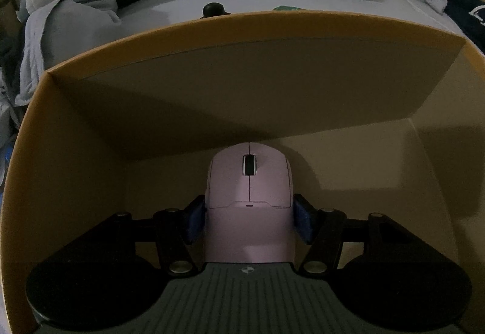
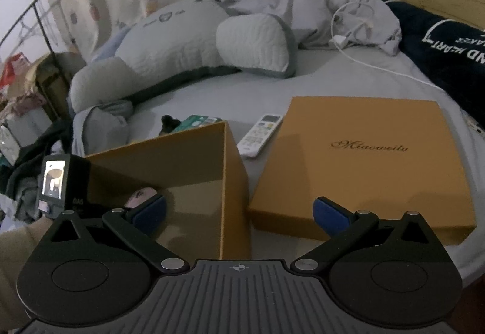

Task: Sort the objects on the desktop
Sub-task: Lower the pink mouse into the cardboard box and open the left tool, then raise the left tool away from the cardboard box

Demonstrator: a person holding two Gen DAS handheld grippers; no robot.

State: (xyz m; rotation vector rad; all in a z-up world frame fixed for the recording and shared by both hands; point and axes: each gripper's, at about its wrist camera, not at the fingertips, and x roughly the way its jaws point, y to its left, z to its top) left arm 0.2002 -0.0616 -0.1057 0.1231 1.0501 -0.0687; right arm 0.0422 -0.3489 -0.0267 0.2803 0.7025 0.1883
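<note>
Left gripper [image 1: 249, 220] clamped on pink mouse [image 1: 249, 182] down inside open orange box [image 1: 75, 152], placing step, next release and lift clear of walls; right gripper [image 2: 239, 212] spread wide, empty, hovering between box and lid [image 2: 363, 158], remote [image 2: 261, 133] unsorted beyond

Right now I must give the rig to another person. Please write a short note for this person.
Left gripper: shut on the pink mouse, held inside the open orange box.
Right gripper: open, holding nothing, above the gap between box and lid.
Done: mouse carried into the box, not yet released.
Left: release it; white remote and a green packet lie on the bed behind the box.
</note>
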